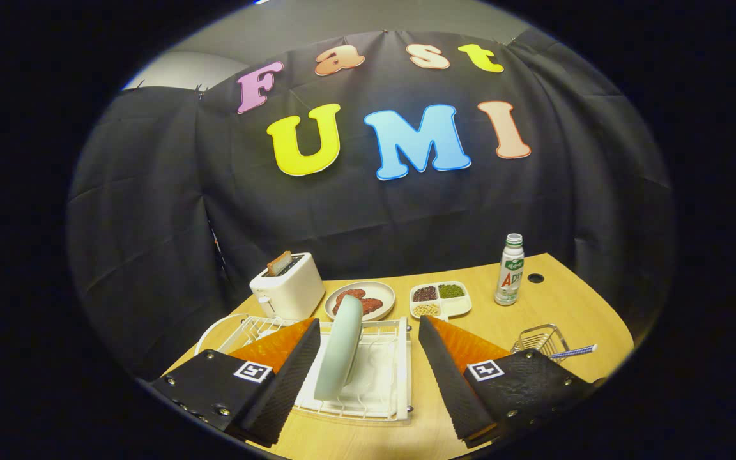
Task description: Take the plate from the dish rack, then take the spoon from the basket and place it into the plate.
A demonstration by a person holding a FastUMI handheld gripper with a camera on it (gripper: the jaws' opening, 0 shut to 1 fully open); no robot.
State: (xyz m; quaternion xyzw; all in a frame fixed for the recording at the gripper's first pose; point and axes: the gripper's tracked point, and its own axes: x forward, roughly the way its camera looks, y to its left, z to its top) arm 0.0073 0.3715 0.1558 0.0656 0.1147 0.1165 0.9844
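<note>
A pale green plate point(341, 348) stands on edge in the white dish rack point(390, 390) on the wooden table. My gripper point(368, 345) is open above the rack. The plate stands between the fingers, close to the left finger point(288, 377) and apart from the right one point(448, 377). Neither finger touches it. To the right, beyond the right finger, sits a small wire basket point(542, 340) with a spoon point(574, 352) whose striped handle sticks out to the right.
Behind the rack stand a white toaster point(286, 286) with a slice in it, a plate with reddish food point(361, 299) and a divided tray of beans point(439, 299). A white bottle point(510, 270) stands at the back right, near a hole in the table point(535, 278).
</note>
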